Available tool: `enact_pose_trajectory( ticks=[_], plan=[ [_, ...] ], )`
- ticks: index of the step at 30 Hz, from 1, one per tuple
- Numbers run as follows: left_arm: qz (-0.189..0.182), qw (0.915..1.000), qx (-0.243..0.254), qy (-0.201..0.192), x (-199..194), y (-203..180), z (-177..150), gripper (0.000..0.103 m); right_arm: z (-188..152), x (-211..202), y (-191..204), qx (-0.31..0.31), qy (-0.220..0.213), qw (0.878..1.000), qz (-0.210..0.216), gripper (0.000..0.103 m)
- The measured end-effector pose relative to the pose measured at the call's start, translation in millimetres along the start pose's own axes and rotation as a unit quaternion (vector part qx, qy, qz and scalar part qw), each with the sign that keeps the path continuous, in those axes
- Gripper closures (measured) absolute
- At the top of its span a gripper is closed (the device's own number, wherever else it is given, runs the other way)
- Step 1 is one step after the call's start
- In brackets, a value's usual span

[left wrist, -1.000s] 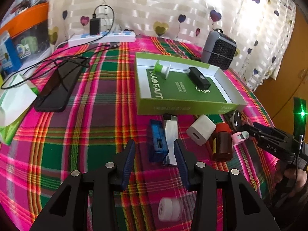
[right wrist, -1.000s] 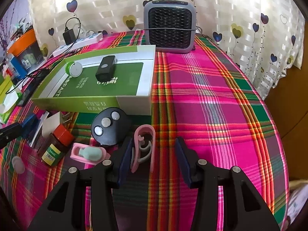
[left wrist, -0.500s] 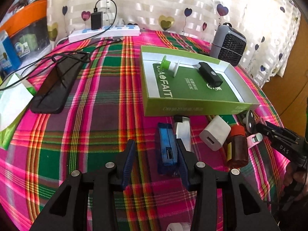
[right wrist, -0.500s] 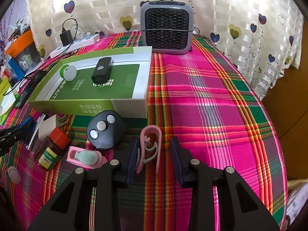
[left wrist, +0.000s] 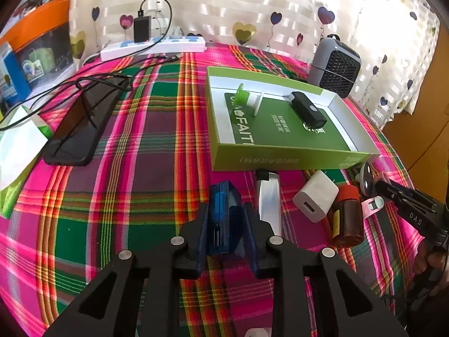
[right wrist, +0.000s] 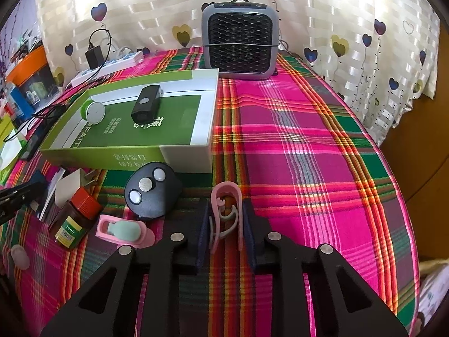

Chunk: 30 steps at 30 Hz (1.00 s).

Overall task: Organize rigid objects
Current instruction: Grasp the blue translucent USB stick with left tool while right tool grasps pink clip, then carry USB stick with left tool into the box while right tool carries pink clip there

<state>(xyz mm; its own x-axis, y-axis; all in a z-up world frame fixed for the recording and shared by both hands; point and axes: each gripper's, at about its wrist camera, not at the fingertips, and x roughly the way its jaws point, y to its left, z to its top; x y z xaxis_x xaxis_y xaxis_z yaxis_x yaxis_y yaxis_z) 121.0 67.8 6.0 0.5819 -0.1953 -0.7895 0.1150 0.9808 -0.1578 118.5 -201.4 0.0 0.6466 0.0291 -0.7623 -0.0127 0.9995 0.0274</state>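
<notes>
Both grippers were closing on their pieces at once: the left gripper [left wrist: 226, 224] had its jaws coming together around the blue box [left wrist: 224, 213], pads against its two long sides, and the right gripper [right wrist: 226, 224] was likewise pinching in on the pink clip [right wrist: 226, 213], which lay flat between its jaws. Each piece ran lengthwise along the fingers, its far end toward twelve o'clock, so a straight lift looked enough to free it. From either hand the green tray [left wrist: 280, 160] [right wrist: 106, 160] was the likely goal: at about one o'clock from the left gripper, at ten to eleven o'clock from the right. Its near wall stood between hand and floor, so each load would probably have to rise over it. Inside, open room showed between the green spool [left wrist: 247, 99] and the black lamp [left wrist: 308, 112]. Close at three o'clock of the blue box lay the silver lighter [left wrist: 269, 202], near but apparently apart.
</notes>
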Motion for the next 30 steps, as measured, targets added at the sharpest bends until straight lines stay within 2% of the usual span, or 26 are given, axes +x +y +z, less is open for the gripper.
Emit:
enact_pose_trajectory(
  ticks=[23, 30],
  plan=[
    [0.001, 1.0, 0.003, -0.001, -1, -1, 0, 0.081, 0, -1, 0, 0.002, -0.001, 1.0, 0.003, 0.079],
    [0.001, 0.9999, 0.007, -0.012, -10, -4, 4, 0.081, 1, -5, -1, 0.005, -0.005, 1.0, 0.009, 0.079]
  ],
)
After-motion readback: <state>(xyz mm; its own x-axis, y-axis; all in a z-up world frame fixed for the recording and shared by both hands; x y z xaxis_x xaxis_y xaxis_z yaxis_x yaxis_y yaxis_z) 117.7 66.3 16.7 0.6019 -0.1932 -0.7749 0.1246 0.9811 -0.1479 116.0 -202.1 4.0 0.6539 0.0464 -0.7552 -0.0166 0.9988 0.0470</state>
